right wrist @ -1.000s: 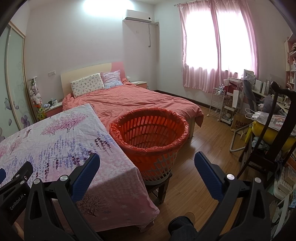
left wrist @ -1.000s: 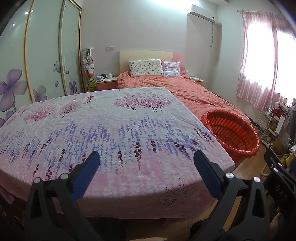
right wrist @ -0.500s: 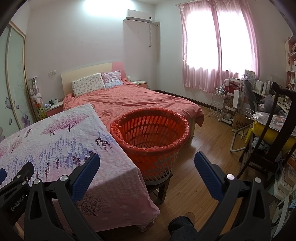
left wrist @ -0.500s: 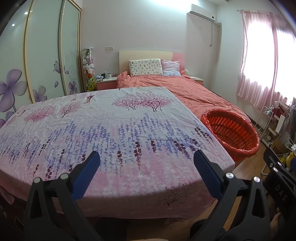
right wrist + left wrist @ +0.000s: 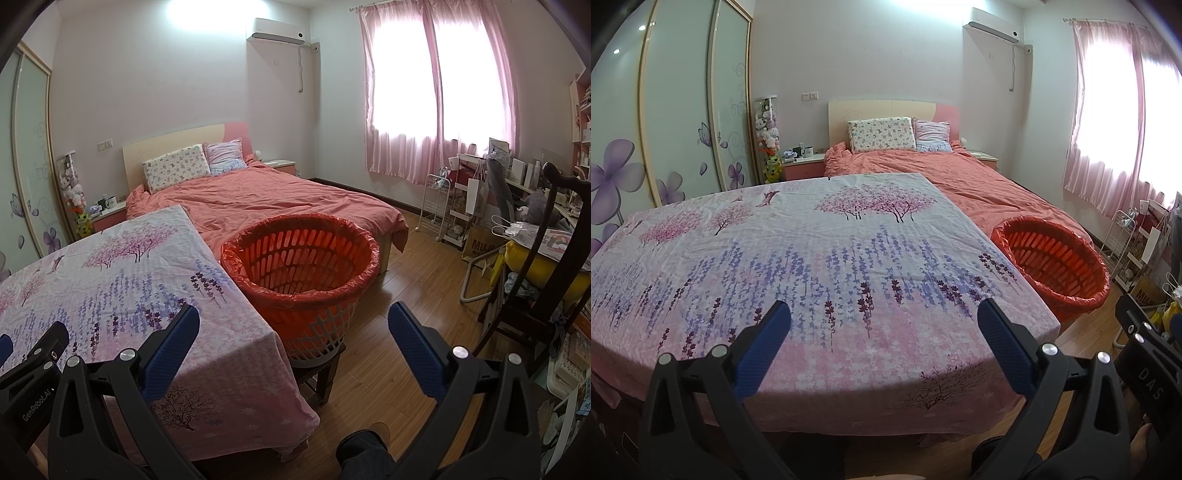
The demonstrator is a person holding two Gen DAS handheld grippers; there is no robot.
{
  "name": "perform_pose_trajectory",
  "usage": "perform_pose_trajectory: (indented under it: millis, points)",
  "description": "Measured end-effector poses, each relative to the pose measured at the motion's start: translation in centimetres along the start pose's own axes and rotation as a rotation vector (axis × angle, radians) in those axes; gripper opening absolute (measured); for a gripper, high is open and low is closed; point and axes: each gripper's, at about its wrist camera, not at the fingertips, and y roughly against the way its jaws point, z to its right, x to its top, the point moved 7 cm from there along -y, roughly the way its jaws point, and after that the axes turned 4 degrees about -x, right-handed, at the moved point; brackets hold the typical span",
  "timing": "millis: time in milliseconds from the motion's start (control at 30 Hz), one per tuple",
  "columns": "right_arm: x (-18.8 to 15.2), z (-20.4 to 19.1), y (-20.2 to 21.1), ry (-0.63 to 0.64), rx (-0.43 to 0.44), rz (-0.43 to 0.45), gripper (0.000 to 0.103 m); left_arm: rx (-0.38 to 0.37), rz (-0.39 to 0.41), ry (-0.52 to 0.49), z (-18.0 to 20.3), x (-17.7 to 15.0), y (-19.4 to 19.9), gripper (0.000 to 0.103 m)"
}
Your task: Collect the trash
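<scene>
**No trash to see yet**

We hold our left gripper (image 5: 882,328) over the tabletop (image 5: 820,258) with the flowery cloth. Its fingers are wide apart and hold nothing. Our right gripper (image 5: 293,328) has its fingers wide apart too, also with nothing in them. The red basket (image 5: 301,258) stands just beside the tabletop's right edge, nearer our right hand, open side up. We see no trash, so we cannot say which way it points.

Each gripper, left gripper (image 5: 882,325) and right gripper (image 5: 293,325), has black plastic arms with triangular cut-outs, silver round screws and blue ribbed pads (image 5: 764,345). White lettering reads "GenRobot.AI" and "DAS" on the housings.
</scene>
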Motion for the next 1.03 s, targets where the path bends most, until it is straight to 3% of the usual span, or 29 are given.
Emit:
perform_pose_trajectory:
  millis: [1033]
  points:
    - [0.02,-0.09,-0.01,-0.001,0.001,-0.001,0.101,0.012,-0.008,-0.015,-0.27,-0.23,-0.07,0.099]
